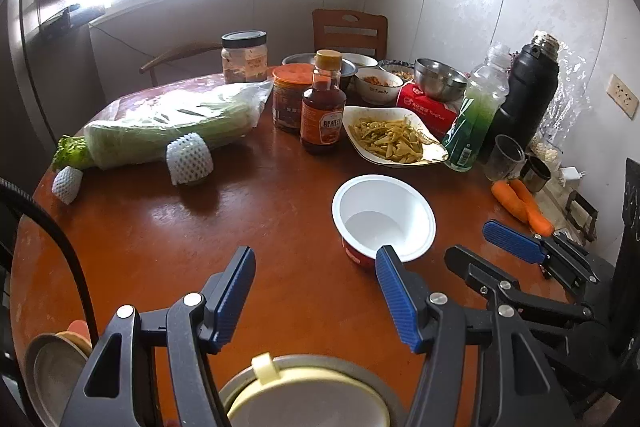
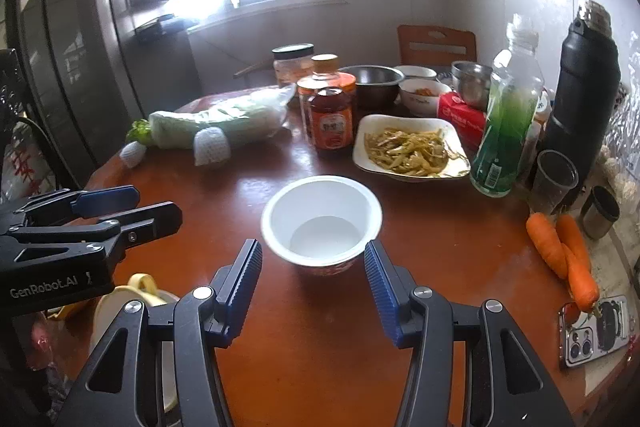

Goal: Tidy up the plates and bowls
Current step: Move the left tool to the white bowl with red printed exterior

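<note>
An empty white bowl (image 1: 383, 217) with a red base stands on the brown table; it also shows in the right wrist view (image 2: 322, 219). My right gripper (image 2: 314, 273) is open and empty, its tips just short of the bowl on either side. My left gripper (image 1: 316, 287) is open and empty, the bowl just beyond its right finger. A white plate of yellow-green vegetables (image 1: 394, 137) (image 2: 412, 147) lies behind the bowl. Steel bowls (image 1: 439, 78) (image 2: 376, 83) and a small white bowl with food (image 1: 378, 83) (image 2: 420, 95) stand at the back. A yellow-lidded dish (image 1: 308, 393) sits under my left gripper.
A sauce bottle (image 1: 323, 103), jars (image 1: 289, 95), bagged cabbage (image 1: 172, 123), a green drink bottle (image 2: 506, 123), a black thermos (image 2: 582, 87), cups (image 2: 554, 179), carrots (image 2: 564, 251) and a phone (image 2: 598, 331) crowd the table. A red tissue box (image 1: 426, 107) stands behind the plate. A metal dish (image 1: 52, 371) sits near left.
</note>
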{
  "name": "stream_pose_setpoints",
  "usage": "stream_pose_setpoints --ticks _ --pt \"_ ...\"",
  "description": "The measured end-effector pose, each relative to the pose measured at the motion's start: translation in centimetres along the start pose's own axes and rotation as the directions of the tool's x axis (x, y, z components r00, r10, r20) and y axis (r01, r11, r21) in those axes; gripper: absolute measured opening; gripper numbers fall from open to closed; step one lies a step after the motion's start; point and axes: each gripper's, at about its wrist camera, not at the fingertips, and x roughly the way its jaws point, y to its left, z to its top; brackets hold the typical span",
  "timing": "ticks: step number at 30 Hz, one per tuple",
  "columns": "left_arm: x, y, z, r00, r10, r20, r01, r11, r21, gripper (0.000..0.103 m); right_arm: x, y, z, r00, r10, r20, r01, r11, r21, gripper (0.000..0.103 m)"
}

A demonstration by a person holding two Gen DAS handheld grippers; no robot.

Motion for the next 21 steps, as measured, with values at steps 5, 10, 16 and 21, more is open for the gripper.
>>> stream_pose_setpoints --ticks 5,10,16,21 --pt "2.0 -0.1 0.9 1.0 0.006 -0.027 -0.006 1.0 0.0 0.062 2.0 -1.5 0.6 1.0 -0.008 -0.022 0.008 1.0 0.018 0.055" --pt "4.1 -0.1 1.4 0.998 0.005 -0.066 -0.005 1.0 0.001 0.062 4.9 -2.8 1.0 0.998 -0.012 -0.067 0.014 0.999 0.031 0.055" --pt "6.0 0.4 1.8 0.995 0.0 -0.103 -0.002 1.0 -0.013 0.062 7.6 -3.6 1.2 0.995 -0.01 -0.104 0.014 0.999 0.032 0.055" --pt "6.9 0.7 2.0 0.993 -0.001 -0.121 -0.001 1.0 -0.022 0.062 9.4 -3.7 1.3 0.991 0.002 -0.13 0.001 1.0 0.018 0.044"
